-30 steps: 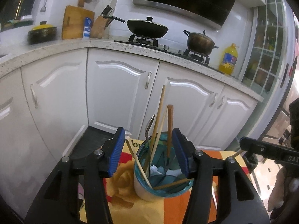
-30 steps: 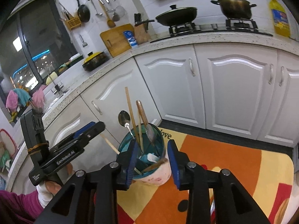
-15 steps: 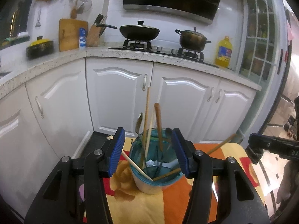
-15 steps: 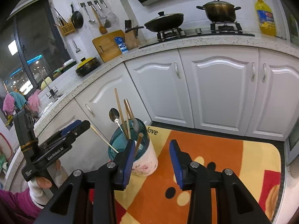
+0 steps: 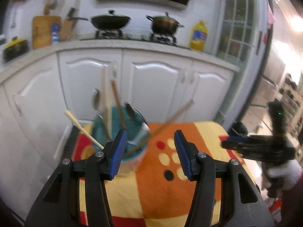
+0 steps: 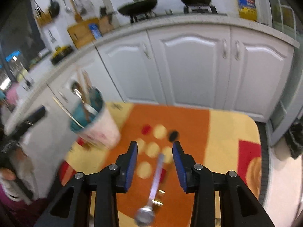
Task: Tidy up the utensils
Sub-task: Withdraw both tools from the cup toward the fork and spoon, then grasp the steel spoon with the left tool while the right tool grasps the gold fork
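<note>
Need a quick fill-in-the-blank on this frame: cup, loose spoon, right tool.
1. The cup is ___ inside.
2. The metal spoon lies on the ___, outside the cup.
3. Over that spoon, the right tool has its jaws ___.
4. The oil bottle on the counter is ___.
Missing: teal; tablecloth; open; yellow.
</note>
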`<state>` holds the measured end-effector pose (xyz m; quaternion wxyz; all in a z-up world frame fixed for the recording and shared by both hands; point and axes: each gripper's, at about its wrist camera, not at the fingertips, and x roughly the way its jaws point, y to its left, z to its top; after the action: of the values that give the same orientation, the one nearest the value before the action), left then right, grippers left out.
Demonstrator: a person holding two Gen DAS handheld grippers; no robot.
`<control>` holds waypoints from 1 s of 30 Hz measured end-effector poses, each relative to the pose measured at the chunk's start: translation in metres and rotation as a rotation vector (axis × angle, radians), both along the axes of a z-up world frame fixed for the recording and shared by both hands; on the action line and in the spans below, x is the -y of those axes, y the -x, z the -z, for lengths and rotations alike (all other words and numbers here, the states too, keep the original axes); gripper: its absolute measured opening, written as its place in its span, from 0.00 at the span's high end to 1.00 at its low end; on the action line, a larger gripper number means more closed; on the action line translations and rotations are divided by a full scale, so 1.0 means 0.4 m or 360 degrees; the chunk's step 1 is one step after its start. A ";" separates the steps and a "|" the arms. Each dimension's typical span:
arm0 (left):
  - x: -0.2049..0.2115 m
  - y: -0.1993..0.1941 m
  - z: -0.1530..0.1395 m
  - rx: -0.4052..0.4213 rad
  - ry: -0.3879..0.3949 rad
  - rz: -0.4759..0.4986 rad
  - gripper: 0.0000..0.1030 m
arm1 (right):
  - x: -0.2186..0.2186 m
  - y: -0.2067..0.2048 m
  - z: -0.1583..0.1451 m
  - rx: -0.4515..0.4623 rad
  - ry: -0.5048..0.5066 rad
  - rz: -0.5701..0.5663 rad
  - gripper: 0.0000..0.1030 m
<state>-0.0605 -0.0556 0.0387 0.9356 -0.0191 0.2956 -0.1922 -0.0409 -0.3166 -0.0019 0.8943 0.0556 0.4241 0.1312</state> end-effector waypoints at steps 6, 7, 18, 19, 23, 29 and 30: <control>0.085 -0.004 0.079 -0.0155 -0.0067 0.0145 0.50 | 0.004 -0.045 0.136 -0.0172 -0.0022 0.0005 0.76; 0.094 -0.007 0.091 -0.0182 -0.0072 0.0157 0.50 | -0.006 -0.057 0.166 -0.0211 0.0005 -0.0011 0.76; 0.234 -0.082 0.249 -0.0541 -0.0101 0.0297 0.50 | -0.046 -0.113 0.281 -0.0312 0.0225 -0.0107 0.89; 0.247 -0.096 0.262 -0.0577 -0.0101 0.0298 0.50 | -0.037 -0.111 0.280 -0.0315 0.0256 -0.0115 0.89; 0.289 -0.145 0.305 -0.0677 -0.0103 0.0323 0.50 | 0.019 -0.106 0.277 -0.0340 0.0231 -0.0059 0.90; 0.352 -0.203 0.360 -0.0785 -0.0146 0.0349 0.50 | 0.070 -0.099 0.281 -0.0365 0.0113 -0.0023 0.90; 0.361 -0.212 0.369 -0.0808 -0.0155 0.0348 0.51 | 0.072 -0.100 0.282 -0.0366 0.0102 -0.0022 0.89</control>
<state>0.0243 -0.1999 -0.1089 0.8052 0.0103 0.5296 -0.2665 -0.0009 -0.3453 -0.1147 0.8402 0.0387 0.5282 0.1166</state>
